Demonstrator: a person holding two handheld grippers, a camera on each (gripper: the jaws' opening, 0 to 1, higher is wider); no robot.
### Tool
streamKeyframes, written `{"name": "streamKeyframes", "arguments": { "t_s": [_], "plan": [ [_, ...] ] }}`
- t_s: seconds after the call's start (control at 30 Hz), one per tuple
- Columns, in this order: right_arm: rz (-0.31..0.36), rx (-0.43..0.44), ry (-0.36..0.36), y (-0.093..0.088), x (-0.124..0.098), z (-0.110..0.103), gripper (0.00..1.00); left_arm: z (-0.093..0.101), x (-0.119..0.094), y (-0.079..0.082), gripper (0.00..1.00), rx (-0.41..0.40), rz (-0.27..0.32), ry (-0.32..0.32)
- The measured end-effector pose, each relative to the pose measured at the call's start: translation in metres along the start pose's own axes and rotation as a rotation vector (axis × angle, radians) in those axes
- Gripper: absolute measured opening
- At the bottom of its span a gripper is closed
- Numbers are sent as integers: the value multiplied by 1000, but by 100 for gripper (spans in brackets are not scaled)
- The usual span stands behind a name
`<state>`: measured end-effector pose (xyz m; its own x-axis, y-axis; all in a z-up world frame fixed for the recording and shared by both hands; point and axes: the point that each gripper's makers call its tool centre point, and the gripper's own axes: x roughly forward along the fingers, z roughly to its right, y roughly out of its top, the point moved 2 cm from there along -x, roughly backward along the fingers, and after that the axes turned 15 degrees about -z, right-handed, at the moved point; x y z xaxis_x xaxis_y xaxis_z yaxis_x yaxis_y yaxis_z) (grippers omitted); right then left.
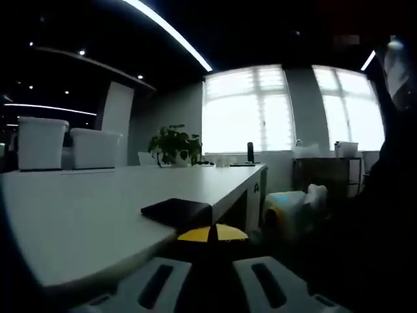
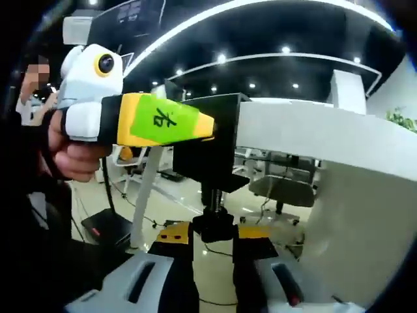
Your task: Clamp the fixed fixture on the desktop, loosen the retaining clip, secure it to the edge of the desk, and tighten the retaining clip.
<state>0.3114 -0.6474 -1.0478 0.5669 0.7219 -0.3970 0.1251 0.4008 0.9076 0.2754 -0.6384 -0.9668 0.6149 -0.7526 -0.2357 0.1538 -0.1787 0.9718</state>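
- Fixture (image 2: 215, 130), a black C-shaped clamp, sits on the edge of the white bench (image 2: 313, 130). Its upper block is against the bench rim and its threaded screw (image 2: 212, 194) hangs straight down below.
- From the left gripper view, I see the fixture's flat black top plate (image 1: 176, 212) lying on the bench (image 1: 85, 208), right at the near edge.
- My right gripper (image 2: 214, 233) is under the fixture. Its yellow-tipped fingers (image 2: 172, 233) are closed from both sides onto the black knob (image 2: 215, 225) at the foot of the screw, and the knob fills the gap between them.
- My left gripper (image 2: 207, 125) comes in from the left of the right gripper view, carried in a hand (image 2: 71, 153). Its yellow finger, which bears a green label, has its tip against the side of the fixture's upper block.
- In its own view, the left gripper (image 1: 212, 233) has its yellow tips drawn together to a thin dark seam just beside the top plate. I cannot tell whether part of the fixture is pinched in that seam.
- Further along the bench stand a potted plant (image 1: 174, 145) and two white chair backs (image 1: 42, 142), well apart from the fixture, with bright windows (image 1: 247, 107) behind them.
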Motion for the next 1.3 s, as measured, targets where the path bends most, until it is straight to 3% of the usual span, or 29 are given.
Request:
{"name": "streamKeyframes", "arguments": {
  "t_s": [0.23, 0.57, 0.63, 0.73, 0.8, 0.87, 0.97, 1.03, 1.13, 1.2, 1.27, 1.3],
  "plan": [
    [11, -104, 211, 0, 5, -2, 19, 0, 0, 0, 1, 5, -17, 8],
    [25, -109, 248, -1, 11, 3, 21, 0, 0, 0, 1, 7, -37, 10],
    [-9, -58, 211, -4, 10, 4, 21, 0, 0, 0, 1, 7, -37, 9],
    [-70, -69, 126, -10, 7, 4, 21, 0, 0, 0, 1, 13, -34, 8],
    [-142, 6, 86, -21, 4, 1, 25, 0, 0, 0, 1, 15, -32, 7],
    [-135, 72, 70, -23, 0, -4, 29, 0, 0, 0, 1, 16, -31, 6],
    [-138, 103, -14, -27, -10, -7, 35, 0, -1, 0, 1, 13, -23, 2],
    [-249, 136, -56, -40, -13, -15, 37, 0, -1, 1, 1, 10, -18, -3],
    [-324, 29, -215, -43, -10, -14, 37, 0, -1, 1, 1, 11, -10, -8],
    [-237, 60, -300, -26, -13, -12, 36, 0, -1, 1, 1, 9, -4, -10],
    [-114, 150, -325, -10, -14, -9, 38, 0, -1, 1, 1, 8, 3, -13],
    [-68, 151, -345, -4, -11, -3, 39, 0, -1, 1, 1, 6, 6, -15]
  ]
}}
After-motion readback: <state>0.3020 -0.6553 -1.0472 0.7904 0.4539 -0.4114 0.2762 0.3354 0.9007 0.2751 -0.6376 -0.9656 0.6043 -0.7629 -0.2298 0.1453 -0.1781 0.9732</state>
